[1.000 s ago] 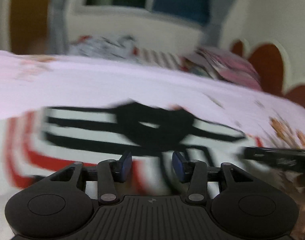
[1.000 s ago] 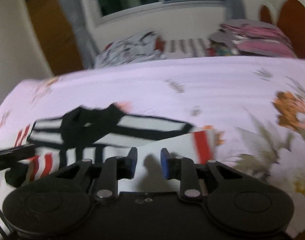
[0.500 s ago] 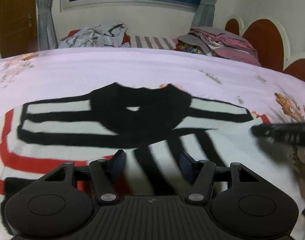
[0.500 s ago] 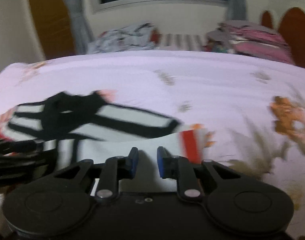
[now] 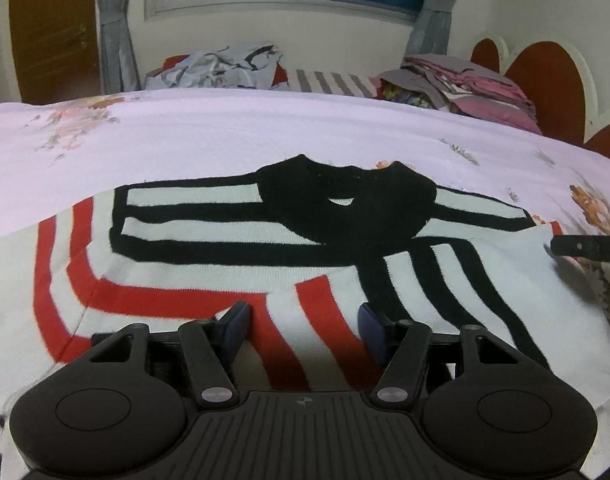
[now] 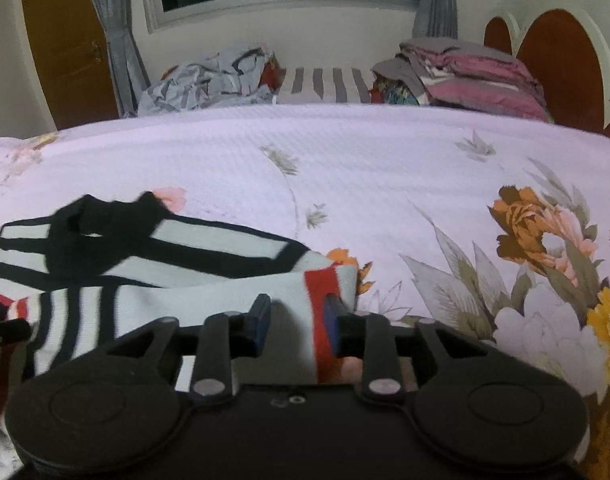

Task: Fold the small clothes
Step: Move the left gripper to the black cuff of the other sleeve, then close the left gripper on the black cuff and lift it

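Lying spread on a floral bed cover point(image 6: 385, 168), a small knitted sweater point(image 5: 233, 268) in white, black and red stripes is seen at the start of a fold. The left tongs point(image 5: 303, 330) are held low over the garment's near hem with the jaws wide apart, red-striped cloth passing between and beneath them but not gripped. The right tongs point(image 6: 297, 322) are positioned at the sweater's right edge, jaws also apart, with the red-banded cuff point(image 6: 323, 288) of a sleeve already laid across the body just ahead of them and partly between them; whether the cloth is touched there cannot be told. The black neckline point(image 5: 345, 204) is seen straight ahead of the left tongs, well beyond the hem. A heap of unfolded clothes point(image 6: 209, 80) and a stack of folded ones point(image 6: 473, 72) are visible far ahead of both tongs, at the bed's far side.

The step in hand is judged to be the fold of the sleeve or side panel inward. Next, a firm pinch on the near hem and on the cuff edge would be called for, followed by a level lift so that the knit is not dragged or bunched.
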The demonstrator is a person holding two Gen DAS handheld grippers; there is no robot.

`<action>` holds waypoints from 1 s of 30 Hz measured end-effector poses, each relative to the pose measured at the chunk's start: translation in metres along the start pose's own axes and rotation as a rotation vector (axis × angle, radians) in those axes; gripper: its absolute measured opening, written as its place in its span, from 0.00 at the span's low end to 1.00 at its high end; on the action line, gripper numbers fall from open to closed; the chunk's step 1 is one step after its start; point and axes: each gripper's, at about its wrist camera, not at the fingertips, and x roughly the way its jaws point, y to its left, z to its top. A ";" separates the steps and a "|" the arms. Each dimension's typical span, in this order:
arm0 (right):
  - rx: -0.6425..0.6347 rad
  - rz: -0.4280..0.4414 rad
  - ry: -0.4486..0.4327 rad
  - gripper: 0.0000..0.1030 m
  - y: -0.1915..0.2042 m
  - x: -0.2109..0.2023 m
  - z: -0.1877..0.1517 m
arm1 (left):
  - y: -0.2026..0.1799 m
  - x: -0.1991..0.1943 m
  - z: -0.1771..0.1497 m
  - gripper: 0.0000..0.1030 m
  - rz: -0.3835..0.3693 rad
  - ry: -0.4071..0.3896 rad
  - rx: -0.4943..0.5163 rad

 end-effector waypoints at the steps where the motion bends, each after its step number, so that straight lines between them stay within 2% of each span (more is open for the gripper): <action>1: 0.006 0.008 -0.002 0.28 0.003 -0.006 -0.003 | -0.001 -0.005 -0.001 0.58 -0.004 -0.002 0.003; 3: 0.010 0.022 -0.003 0.28 0.013 -0.021 -0.013 | -0.004 -0.016 -0.005 0.58 -0.011 -0.010 0.011; 8: -0.014 0.050 -0.010 0.20 0.056 -0.059 -0.051 | -0.011 -0.047 -0.029 0.58 -0.051 -0.040 0.072; 9: -0.013 0.051 -0.006 0.18 0.065 -0.065 -0.058 | -0.013 -0.053 -0.034 0.56 -0.064 -0.052 0.096; 10: -0.009 0.045 -0.002 0.16 0.073 -0.069 -0.065 | -0.014 -0.058 -0.038 0.43 -0.070 -0.060 0.112; 12: -0.004 0.035 0.004 0.16 0.088 -0.075 -0.076 | -0.013 -0.063 -0.042 0.32 -0.094 -0.057 0.116; 18: -0.004 -0.003 0.009 0.15 0.116 -0.075 -0.081 | -0.006 -0.061 -0.045 0.32 -0.123 -0.046 0.119; 23: 0.008 -0.110 0.024 0.12 0.107 -0.077 -0.086 | 0.017 -0.055 -0.045 0.32 -0.124 -0.016 0.090; 27: 0.064 -0.215 0.064 0.12 0.074 -0.080 -0.093 | 0.038 -0.053 -0.048 0.32 -0.082 -0.014 0.069; 29: 0.088 -0.220 0.111 0.12 0.059 -0.076 -0.101 | 0.048 -0.050 -0.051 0.32 -0.089 -0.015 0.045; 30: 0.090 -0.204 0.103 0.12 0.055 -0.077 -0.103 | 0.049 -0.049 -0.051 0.32 -0.091 -0.017 0.040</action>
